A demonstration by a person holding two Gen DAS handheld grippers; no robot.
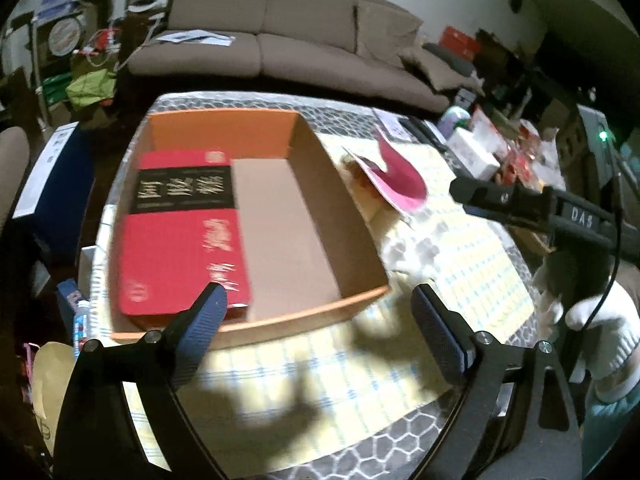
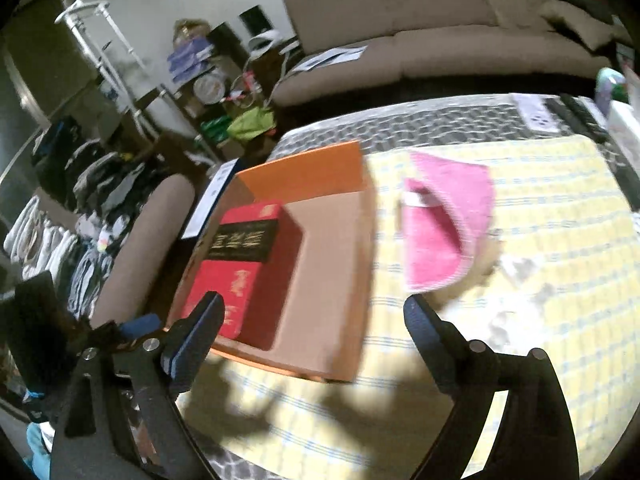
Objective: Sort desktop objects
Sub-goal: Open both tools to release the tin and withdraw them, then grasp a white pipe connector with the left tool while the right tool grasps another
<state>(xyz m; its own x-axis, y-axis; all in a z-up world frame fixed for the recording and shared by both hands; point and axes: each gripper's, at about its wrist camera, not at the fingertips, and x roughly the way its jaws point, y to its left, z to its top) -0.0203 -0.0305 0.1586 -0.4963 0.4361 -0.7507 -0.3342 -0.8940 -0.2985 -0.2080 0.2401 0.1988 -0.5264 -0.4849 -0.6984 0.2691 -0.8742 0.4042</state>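
Note:
An orange cardboard tray (image 1: 304, 148) (image 2: 308, 176) stands on the yellow checked cloth (image 1: 472, 248) (image 2: 552, 216). A red box with a black band (image 1: 180, 228) (image 2: 244, 264) lies in the tray's left half. A pink cloth (image 1: 400, 176) (image 2: 444, 224) lies crumpled on the cloth to the tray's right. My left gripper (image 1: 318, 300) hangs open above the tray's near edge, nothing between its fingers. My right gripper (image 2: 314, 308) is open and empty over the tray's near right corner; its body (image 1: 540, 204) and a gloved hand (image 1: 600, 328) show at the right of the left wrist view.
Remotes (image 2: 580, 120), a white box (image 1: 476, 152) and small packets crowd the table's far right. A brown sofa (image 1: 300, 28) stands behind the table. A blue box (image 1: 52, 184) and a bottle (image 1: 82, 320) sit off the table's left side.

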